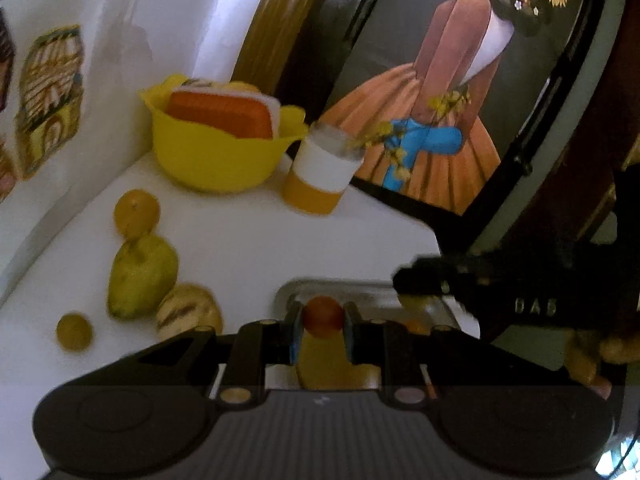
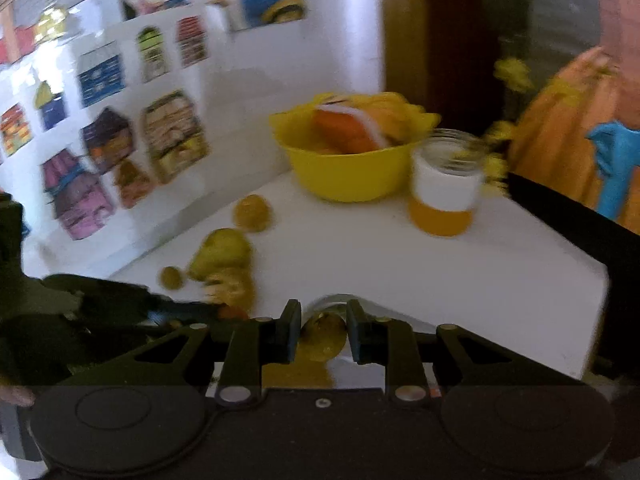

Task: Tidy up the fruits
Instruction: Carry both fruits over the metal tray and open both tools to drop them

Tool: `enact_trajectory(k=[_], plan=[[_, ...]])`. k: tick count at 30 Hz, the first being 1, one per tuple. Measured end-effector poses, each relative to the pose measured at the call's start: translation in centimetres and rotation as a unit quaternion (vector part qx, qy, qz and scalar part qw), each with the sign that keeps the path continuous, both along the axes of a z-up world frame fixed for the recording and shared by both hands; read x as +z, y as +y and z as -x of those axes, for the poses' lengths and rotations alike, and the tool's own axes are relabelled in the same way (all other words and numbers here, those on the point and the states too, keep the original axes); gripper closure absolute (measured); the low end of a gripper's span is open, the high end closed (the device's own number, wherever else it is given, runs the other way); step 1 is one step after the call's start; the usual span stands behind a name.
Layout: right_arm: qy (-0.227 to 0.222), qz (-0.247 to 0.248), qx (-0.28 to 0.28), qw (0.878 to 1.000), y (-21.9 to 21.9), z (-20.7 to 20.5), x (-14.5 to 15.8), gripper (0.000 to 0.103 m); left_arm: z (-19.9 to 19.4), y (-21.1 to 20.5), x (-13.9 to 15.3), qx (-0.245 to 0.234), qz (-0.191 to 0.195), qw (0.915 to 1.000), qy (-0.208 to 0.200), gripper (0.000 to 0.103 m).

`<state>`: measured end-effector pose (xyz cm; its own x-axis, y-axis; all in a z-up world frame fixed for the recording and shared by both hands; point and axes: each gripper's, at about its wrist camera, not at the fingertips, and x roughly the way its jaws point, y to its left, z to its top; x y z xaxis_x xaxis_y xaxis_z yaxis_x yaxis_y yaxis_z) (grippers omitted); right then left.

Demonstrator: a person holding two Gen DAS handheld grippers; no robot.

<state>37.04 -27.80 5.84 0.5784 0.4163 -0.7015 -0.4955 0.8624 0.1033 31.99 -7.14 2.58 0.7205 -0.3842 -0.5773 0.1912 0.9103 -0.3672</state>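
In the left wrist view, my left gripper (image 1: pixel 323 330) is shut on a small orange-red fruit (image 1: pixel 323 316), held over a metal tray (image 1: pixel 360 290) at the table's near edge. A yellow fruit (image 1: pixel 326 364) lies in the tray below it. My right gripper (image 2: pixel 323 334) is shut on a small round yellow fruit (image 2: pixel 323 338) above the same tray (image 2: pixel 334 300). Its dark body enters the left wrist view from the right (image 1: pixel 424 280). On the white table to the left lie an orange (image 1: pixel 137 213), a yellow-green pear (image 1: pixel 142 276), a striped pale fruit (image 1: pixel 188 312) and a small yellow fruit (image 1: pixel 74 330).
A yellow bowl (image 1: pixel 216 160) holding an orange and white sponge-like item stands at the back near the wall. Beside it is a jar (image 1: pixel 320 176) with yellow flowers. A sticker-covered white wall runs along the left, and a framed painting (image 1: pixel 440 120) leans at the right.
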Motion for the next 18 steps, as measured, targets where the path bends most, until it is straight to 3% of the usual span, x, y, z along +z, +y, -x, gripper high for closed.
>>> enact_trajectory(k=[4, 18], plan=[[-0.012, 0.011, -0.028, 0.999, -1.5, -0.7, -1.7, 0.077, -1.9, -1.4, -0.2, 0.000, -0.013, 0.9999, -0.006, 0.081], [0.019, -0.011, -0.055, 0.998, -3.5, -3.0, -7.4, 0.077, -6.8, -4.5, -4.4, -0.031, -0.028, 0.9968, 0.068, 0.080]])
